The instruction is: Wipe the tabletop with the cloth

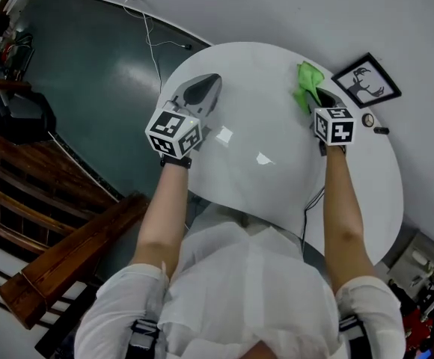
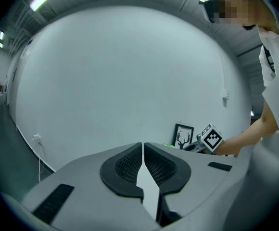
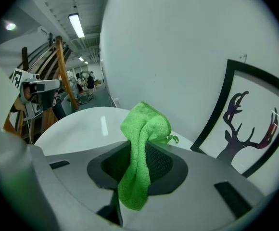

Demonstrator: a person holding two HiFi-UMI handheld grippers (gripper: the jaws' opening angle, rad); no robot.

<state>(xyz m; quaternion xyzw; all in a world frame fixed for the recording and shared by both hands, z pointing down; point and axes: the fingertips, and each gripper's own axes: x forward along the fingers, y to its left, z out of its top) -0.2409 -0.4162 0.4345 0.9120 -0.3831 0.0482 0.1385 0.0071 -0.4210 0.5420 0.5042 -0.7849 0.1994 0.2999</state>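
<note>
Green cloth (image 3: 140, 165), white tabletop (image 1: 277, 178) — deer picture (image 1: 366, 81) black on white, black-framed.

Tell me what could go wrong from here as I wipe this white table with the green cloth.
1. The green cloth is bunched into a narrow fold between the right gripper's jaws; it may slip out or wipe only a thin strip.
2. The framed deer picture stands against the wall right beside the cloth; a stroke that way could knock it over.
3. The small round item near it could get swept away.
</note>
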